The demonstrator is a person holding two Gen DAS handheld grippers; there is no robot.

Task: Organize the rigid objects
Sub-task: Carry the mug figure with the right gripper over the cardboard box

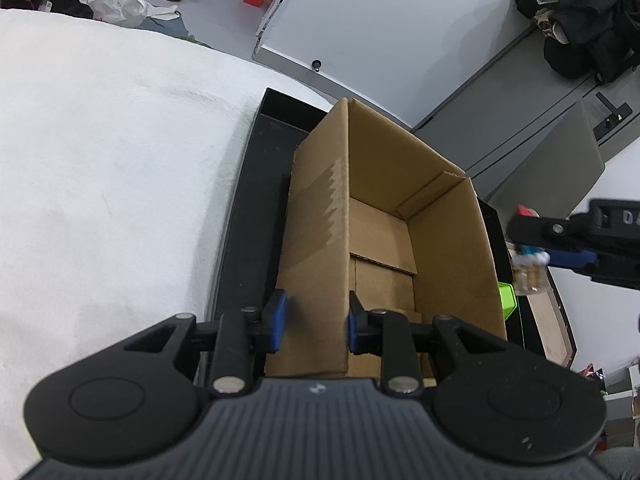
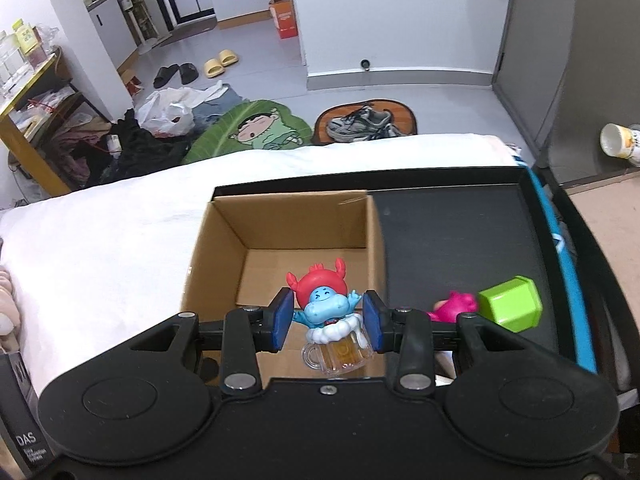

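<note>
An open cardboard box stands in a black tray on a white-covered table. My left gripper is open, its fingers astride the box's near left wall without clamping it. My right gripper is shut on a toy figure: a blue hippo with a red crab hat on a clear beer mug. It holds the toy over the box's near edge. In the left wrist view the right gripper and toy show at the box's right side.
A green hexagonal block and a pink toy lie on the tray right of the box. A white cloth covers the table to the left. A cup lies on its side at the far right.
</note>
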